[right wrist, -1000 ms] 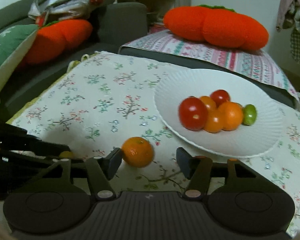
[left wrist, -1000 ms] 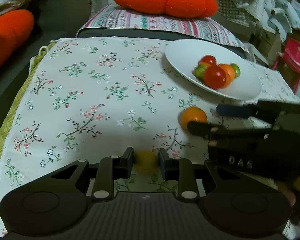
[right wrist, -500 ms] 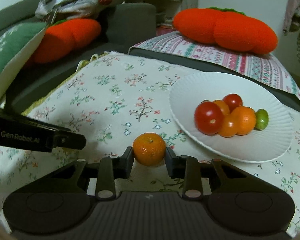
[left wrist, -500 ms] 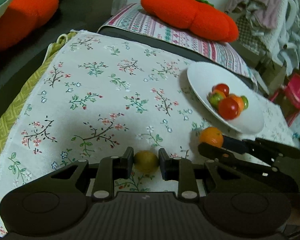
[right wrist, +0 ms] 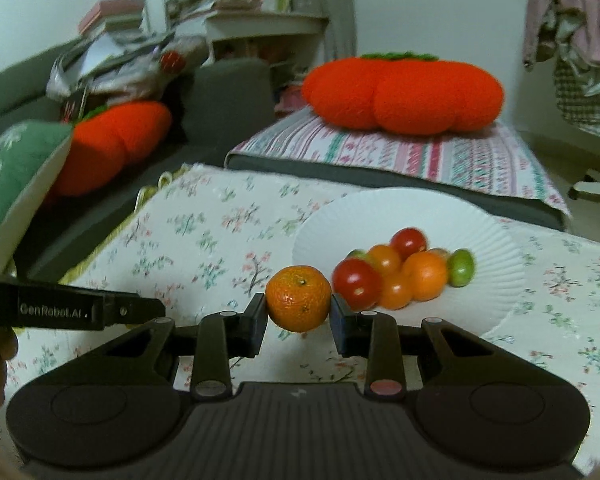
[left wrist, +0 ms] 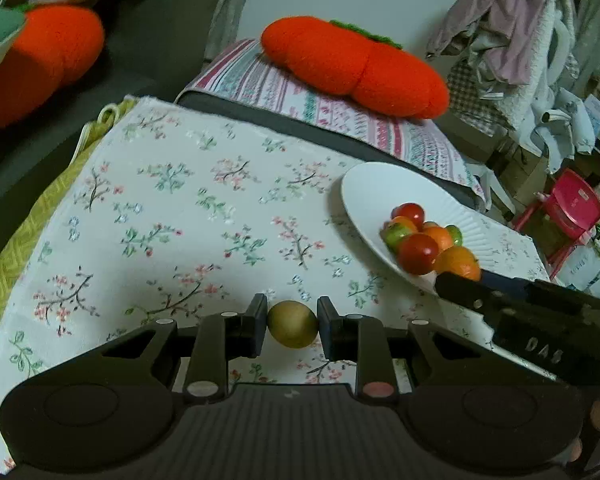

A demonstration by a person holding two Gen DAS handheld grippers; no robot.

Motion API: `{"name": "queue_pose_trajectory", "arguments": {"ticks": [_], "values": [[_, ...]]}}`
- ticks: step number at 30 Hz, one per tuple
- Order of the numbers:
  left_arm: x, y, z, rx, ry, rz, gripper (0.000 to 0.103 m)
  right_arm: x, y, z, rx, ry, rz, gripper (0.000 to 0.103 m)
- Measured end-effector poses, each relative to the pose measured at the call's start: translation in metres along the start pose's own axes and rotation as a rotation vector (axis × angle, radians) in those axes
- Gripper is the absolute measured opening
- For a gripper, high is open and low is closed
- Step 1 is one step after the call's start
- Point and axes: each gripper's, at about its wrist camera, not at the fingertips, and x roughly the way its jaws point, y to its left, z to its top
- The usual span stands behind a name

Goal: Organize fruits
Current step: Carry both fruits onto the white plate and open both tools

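Observation:
My left gripper (left wrist: 292,323) is shut on a small yellow-green fruit (left wrist: 292,323) and holds it above the floral cloth (left wrist: 188,216). My right gripper (right wrist: 299,307) is shut on an orange mandarin (right wrist: 299,298), lifted beside the near left rim of the white plate (right wrist: 496,264). The plate holds a pile of red tomatoes, orange fruits and a green one (right wrist: 400,276). In the left wrist view the plate (left wrist: 364,196) lies to the right, and the right gripper with the mandarin (left wrist: 458,263) sits at its near edge.
An orange pumpkin cushion (left wrist: 352,66) lies on a striped pad behind the cloth. Another orange cushion (left wrist: 40,60) and a green pillow (right wrist: 12,176) lie on the sofa at left. A clothes pile and a red stool (left wrist: 572,204) stand at the right.
Both grippers have lifted with their fruits. The right gripper closed on the mandarin and carried it toward the plate. The left view has tilted up with the yellow-green fruit held.

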Motion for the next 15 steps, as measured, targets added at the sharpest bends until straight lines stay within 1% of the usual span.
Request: {"name": "queue_pose_trajectory", "arguments": {"ticks": [6,15], "values": [[0.001,-0.012,0.003,0.039,-0.033,-0.017,0.004,-0.013,-0.018,0.004,0.051,-0.03,-0.05,0.03],[0.013,-0.029,0.014,0.09,-0.051,-0.021,0.004,-0.015,-0.041,0.006,0.105,-0.042,-0.115,0.03]]}}
